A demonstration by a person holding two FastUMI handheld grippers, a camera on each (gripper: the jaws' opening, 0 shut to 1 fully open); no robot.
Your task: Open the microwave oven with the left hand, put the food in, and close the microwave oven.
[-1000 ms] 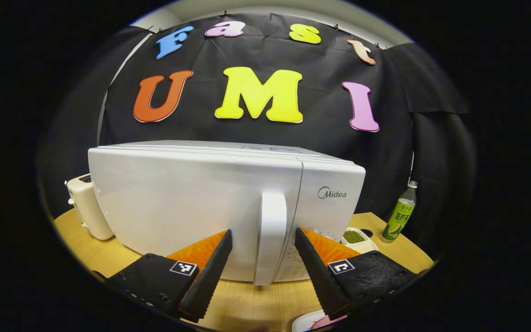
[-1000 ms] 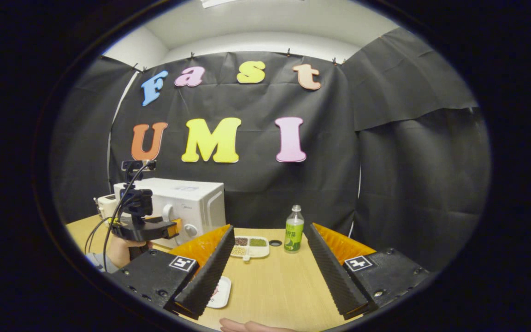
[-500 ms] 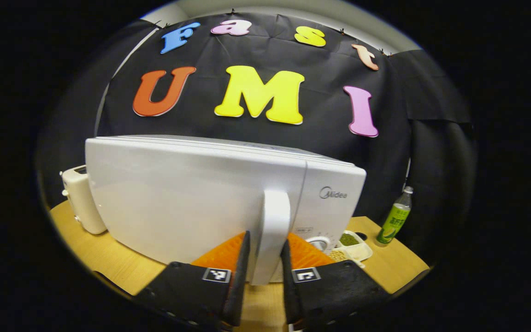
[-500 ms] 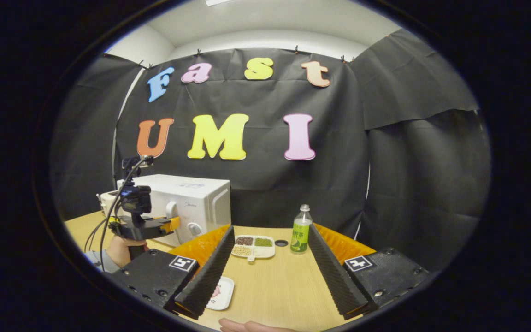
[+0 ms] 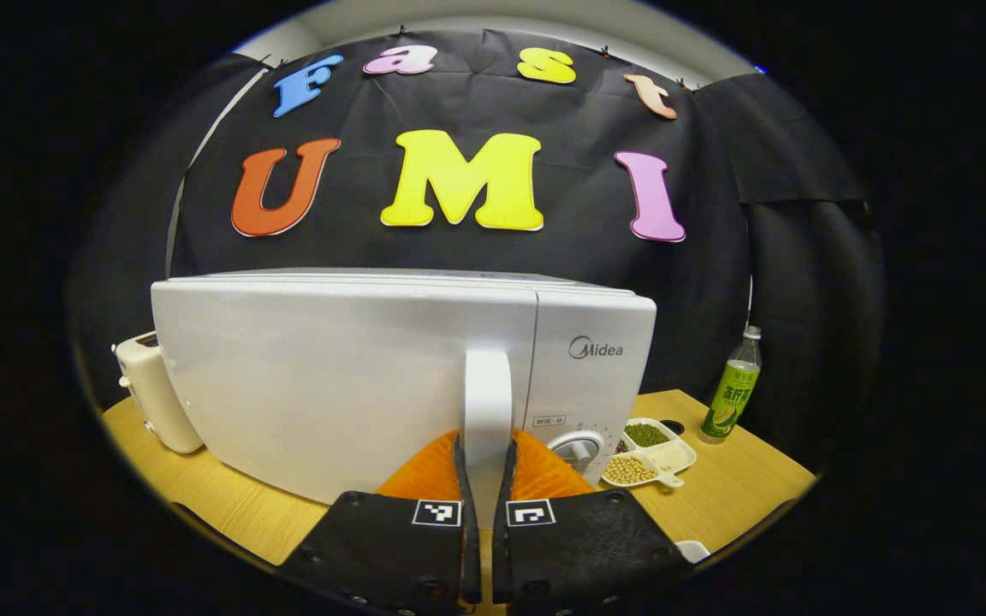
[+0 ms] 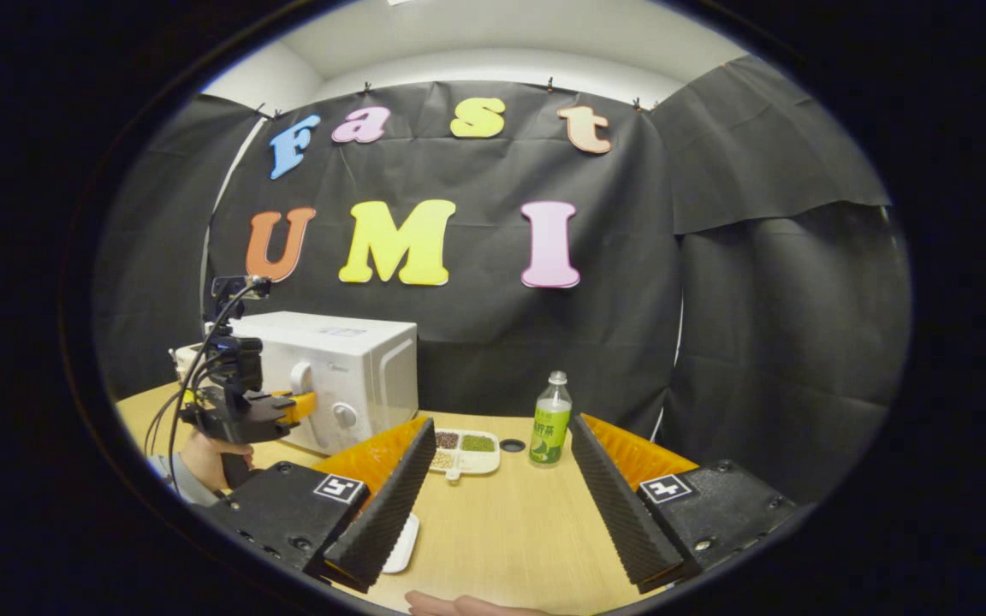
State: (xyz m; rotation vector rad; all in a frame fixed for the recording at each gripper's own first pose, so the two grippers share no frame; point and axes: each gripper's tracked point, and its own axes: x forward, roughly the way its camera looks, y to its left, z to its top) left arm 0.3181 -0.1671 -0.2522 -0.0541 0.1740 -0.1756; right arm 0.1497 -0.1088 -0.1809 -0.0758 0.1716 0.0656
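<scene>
black cloth backs a wooden counter [image 6: 510,522] carrying the white microwave [image 5: 330,376], door closed. left gripper view: left gripper [image 5: 486,479] jaws clamped on the door handle [image 5: 487,402], toaster [image 5: 146,389] at far left. right gripper view: right gripper [image 6: 501,505] jaws wide apart over the counter, food tray [image 6: 465,451] beside a green bottle [image 6: 550,421], white plate [image 6: 399,543].

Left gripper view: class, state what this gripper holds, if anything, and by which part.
The left gripper is shut on the white vertical door handle of the white microwave oven, gripping the handle's lower end, one finger on each side.
</scene>
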